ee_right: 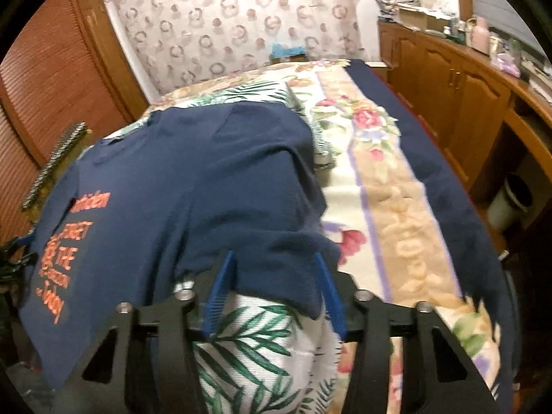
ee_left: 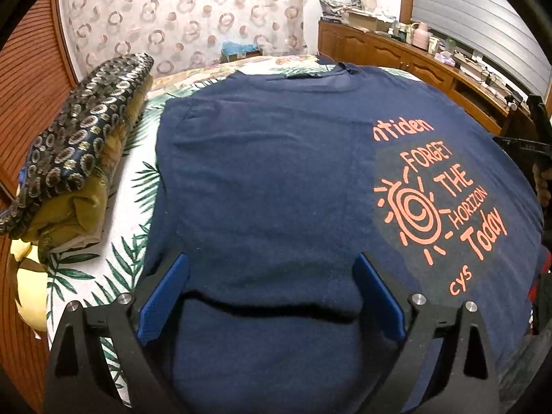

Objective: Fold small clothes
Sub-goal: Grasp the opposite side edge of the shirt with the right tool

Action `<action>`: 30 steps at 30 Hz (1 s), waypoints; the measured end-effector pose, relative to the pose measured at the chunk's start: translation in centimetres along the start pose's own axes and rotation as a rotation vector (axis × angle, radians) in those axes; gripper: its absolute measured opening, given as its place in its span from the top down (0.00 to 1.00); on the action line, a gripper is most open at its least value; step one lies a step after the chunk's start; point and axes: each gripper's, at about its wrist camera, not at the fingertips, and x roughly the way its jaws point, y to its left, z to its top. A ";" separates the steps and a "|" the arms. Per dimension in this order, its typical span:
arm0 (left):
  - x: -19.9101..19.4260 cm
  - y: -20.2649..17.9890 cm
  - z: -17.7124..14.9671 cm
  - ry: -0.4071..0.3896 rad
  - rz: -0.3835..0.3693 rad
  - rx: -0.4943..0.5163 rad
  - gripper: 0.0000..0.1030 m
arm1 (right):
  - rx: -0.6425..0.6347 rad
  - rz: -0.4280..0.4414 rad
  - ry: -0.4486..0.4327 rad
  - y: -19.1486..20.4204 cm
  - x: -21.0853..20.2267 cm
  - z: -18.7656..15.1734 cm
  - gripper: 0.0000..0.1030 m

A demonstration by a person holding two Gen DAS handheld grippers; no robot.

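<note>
A navy T-shirt (ee_left: 276, 179) with orange print lies flat on the bed, its left side folded in over the middle. My left gripper (ee_left: 272, 265) is open above the shirt's lower part, blue fingers (ee_left: 165, 289) on either side of a fold in the cloth. The right wrist view shows the same T-shirt (ee_right: 172, 186) with its right sleeve spread toward the flowered blanket. My right gripper (ee_right: 276, 262) is open, its fingers astride the sleeve's edge. I cannot tell whether either gripper touches the cloth.
A pile of folded clothes (ee_left: 79, 158) lies at the left on the leaf-print sheet (ee_left: 131, 186). A flowered blanket (ee_right: 390, 186) covers the bed's right side. A wooden cabinet (ee_right: 459, 96) with clutter runs along the right wall. A louvred door (ee_right: 48, 79) stands left.
</note>
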 end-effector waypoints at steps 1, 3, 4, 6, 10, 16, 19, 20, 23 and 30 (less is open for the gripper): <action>-0.2 0.0 0.0 -0.009 0.006 0.000 0.06 | -0.015 -0.003 0.000 0.1 -0.1 0.0 0.69; -0.9 -0.3 0.0 -0.046 0.018 -0.002 0.07 | -0.053 -0.044 -0.001 0.9 -0.3 0.1 0.74; -1.3 -0.3 0.1 -0.063 0.019 -0.008 0.07 | -0.073 -0.066 -0.001 1.4 -0.2 0.3 0.82; -2.3 -0.5 0.3 -0.098 0.007 -0.023 0.07 | -0.105 -0.102 -0.005 1.7 -0.3 0.5 0.93; -4.4 -1.5 0.7 -0.183 -0.001 -0.026 0.08 | -0.147 -0.124 -0.048 2.9 -0.9 0.7 0.95; -5.6 -3.3 1.2 -0.226 -0.036 -0.020 0.08 | -0.216 -0.087 -0.150 6.6 -2.4 1.2 0.95; -6.1 -4.2 1.5 -0.240 -0.067 -0.020 0.08 | -0.265 -0.056 -0.166 9.1 -2.6 1.0 0.95; -6.3 -4.6 1.5 -0.245 -0.081 -0.021 0.08 | -0.280 -0.045 -0.165 9.6 -2.5 0.9 0.95; -6.8 -5.3 1.6 -0.265 -0.109 -0.031 0.08 | -0.308 -0.022 -0.147 11.2 -2.2 0.2 0.95; -7.5 -6.3 1.4 -0.288 -0.103 -0.021 0.08 | -0.322 -0.005 -0.051 11.7 0.2 -1.3 0.95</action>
